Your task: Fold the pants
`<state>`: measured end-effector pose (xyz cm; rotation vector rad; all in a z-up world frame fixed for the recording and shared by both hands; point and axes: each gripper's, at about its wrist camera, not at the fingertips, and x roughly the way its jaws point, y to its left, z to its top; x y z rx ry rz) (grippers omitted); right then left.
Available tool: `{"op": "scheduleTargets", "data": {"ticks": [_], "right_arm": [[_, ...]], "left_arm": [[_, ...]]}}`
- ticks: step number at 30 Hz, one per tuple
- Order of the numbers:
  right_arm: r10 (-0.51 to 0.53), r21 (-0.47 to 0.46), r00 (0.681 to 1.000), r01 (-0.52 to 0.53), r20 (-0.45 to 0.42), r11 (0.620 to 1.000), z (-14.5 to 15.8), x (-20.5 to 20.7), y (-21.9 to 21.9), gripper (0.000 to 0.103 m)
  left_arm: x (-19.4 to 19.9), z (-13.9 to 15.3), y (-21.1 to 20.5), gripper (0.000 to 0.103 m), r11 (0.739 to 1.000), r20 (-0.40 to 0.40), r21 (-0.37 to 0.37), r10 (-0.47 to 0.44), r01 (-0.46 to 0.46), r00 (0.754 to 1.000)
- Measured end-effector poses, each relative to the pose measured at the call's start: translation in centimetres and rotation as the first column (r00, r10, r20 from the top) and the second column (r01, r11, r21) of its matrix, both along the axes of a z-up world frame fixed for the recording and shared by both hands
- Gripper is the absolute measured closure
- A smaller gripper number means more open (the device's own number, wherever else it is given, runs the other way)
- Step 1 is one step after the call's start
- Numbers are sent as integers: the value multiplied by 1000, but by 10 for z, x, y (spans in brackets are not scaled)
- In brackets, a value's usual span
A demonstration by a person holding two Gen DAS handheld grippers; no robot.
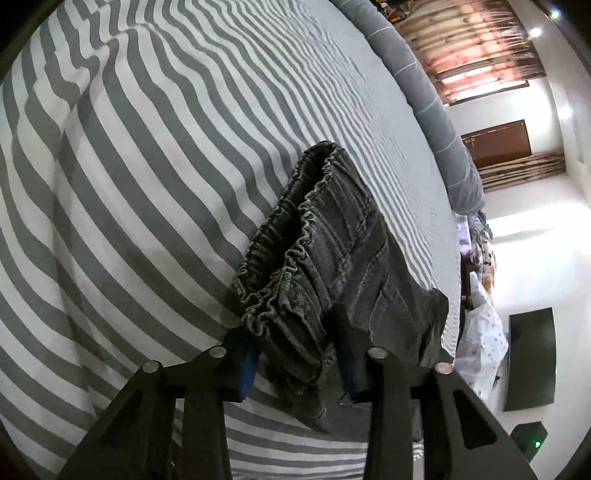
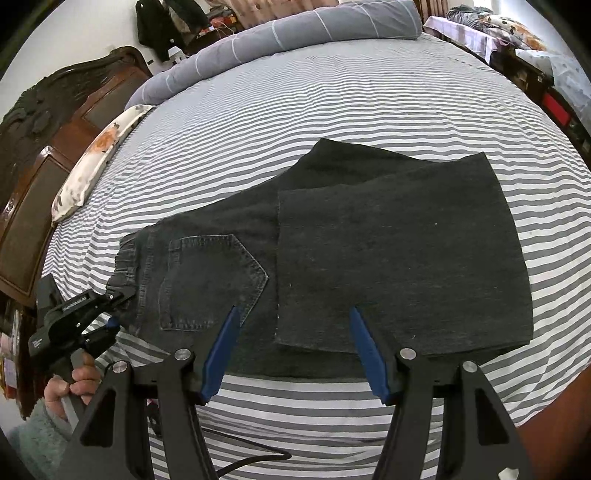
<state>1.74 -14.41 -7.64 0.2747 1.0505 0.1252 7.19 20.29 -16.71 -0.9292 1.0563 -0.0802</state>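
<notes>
Although my left claw (image 1: 299, 369) has the gathered elastic waistband between its fingers, I cannot tell from the left wrist view whether the blue pads are pressing the denim or only bracketing it. The right wrist view shows that claw at the waistband corner, to the left of my right claw, but its closure is not resolved there either.

My right claw (image 2: 295, 350) stands wide, holding nothing, its fingers spread over the near edge of the pants (image 2: 332, 251). Directly ahead of it lies the edge where the leg section has been laid over the seat. The back pocket (image 2: 210, 280) sits ahead of the left finger; the doubled legs extend ahead and to the right.

I judge the first fold complete: the legs lie back over the upper part, roughly square. The left claw is stationed at the waistband presumably to anchor or lift that end for the next fold, while the right waits clear.

The pants rest flat on the striped bed (image 2: 332, 92). Beyond them, at the far edge, lies a rolled grey duvet (image 2: 280, 33); far left, a floral pillow (image 2: 99, 155). No containers are in view.
</notes>
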Motion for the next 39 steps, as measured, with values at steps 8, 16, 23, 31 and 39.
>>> {"op": "scheduleTargets", "data": {"ticks": [8,16,23,31,39], "right_arm": [[-9,6,1000,9,-11,1000,-4,1,-1,43],[-44,-8,999,44,-24,999,-12,0,-12,43],[-50,-100,998,48,-24,994,-17,1,-21,43],[-70,-59,997,69,-25,996,-22,0,-42,43],[-122,-2,993,122,-8,993,-22,-10,-80,43]], "left_arm": [[15,14,-31,44,983,38,156,-101,94,994],[10,22,-27,80,984,16,167,-60,57,998],[6,63,-55,81,955,79,283,-115,88,990],[5,118,-103,81,920,174,361,-226,152,958],[11,159,-173,81,865,231,440,-369,242,900]]}}
